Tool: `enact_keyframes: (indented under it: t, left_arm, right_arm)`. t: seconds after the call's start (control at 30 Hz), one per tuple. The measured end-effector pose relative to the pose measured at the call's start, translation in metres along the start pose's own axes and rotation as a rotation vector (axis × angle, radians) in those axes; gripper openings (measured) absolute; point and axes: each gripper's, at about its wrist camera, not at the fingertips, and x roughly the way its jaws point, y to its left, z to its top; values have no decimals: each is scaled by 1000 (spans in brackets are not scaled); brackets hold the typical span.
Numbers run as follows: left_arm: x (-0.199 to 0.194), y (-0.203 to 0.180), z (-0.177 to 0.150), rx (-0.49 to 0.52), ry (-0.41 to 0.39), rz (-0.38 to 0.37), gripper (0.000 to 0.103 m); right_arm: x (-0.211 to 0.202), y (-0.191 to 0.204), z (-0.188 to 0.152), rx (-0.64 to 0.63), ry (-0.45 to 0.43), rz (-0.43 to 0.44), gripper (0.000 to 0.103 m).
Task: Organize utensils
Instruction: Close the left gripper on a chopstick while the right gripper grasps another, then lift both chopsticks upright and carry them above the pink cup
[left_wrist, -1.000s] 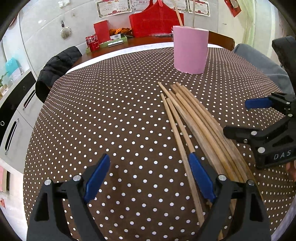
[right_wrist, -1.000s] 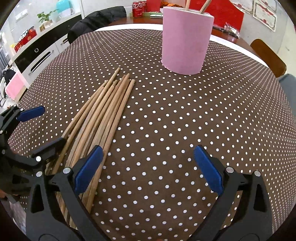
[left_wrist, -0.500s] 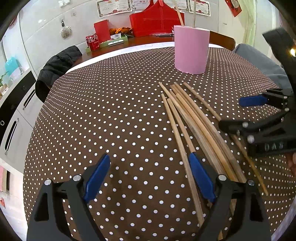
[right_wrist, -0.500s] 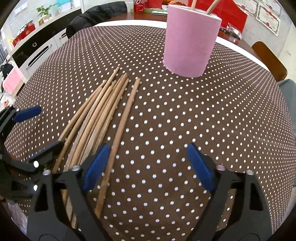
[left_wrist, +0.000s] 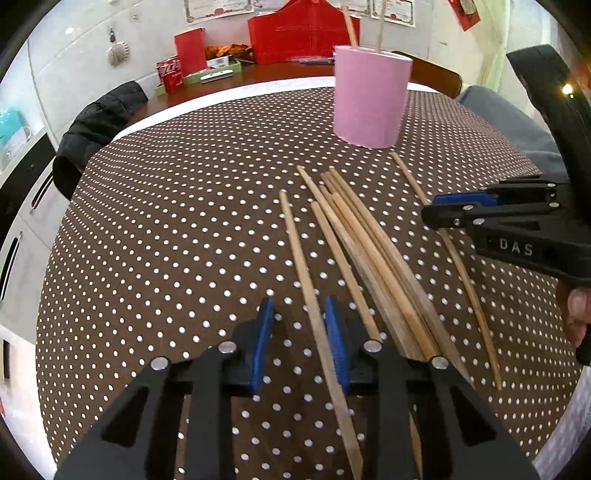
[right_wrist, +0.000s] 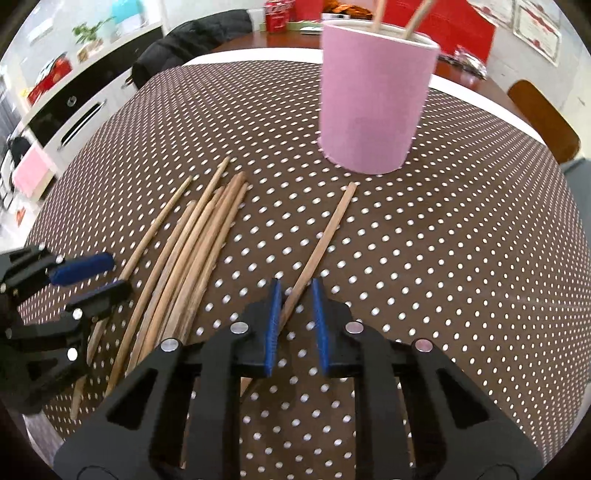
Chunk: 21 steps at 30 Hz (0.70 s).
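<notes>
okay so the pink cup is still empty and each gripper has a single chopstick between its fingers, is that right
Not quite: the pink cup is not empty. The right wrist view shows two chopsticks already standing in it. The rest holds: the left gripper and right gripper, jaws closing, each straddle one chopstick.

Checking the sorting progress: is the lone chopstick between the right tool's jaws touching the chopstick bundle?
Apart. The right wrist view shows dotted tablecloth between the lone chopstick and the chopstick bundle.

White letters "DAS" — on the right hand-held gripper (left_wrist: 458, 210) — nothing else legible.
</notes>
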Motion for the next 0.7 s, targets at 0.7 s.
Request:
enact_keyframes:
  t: [0.7]
  left_arm:
    - [-39, 11, 40, -143, -213, -29, 6]
  right_arm:
    - [-48, -44, -29, 127, -203, 219, 6]
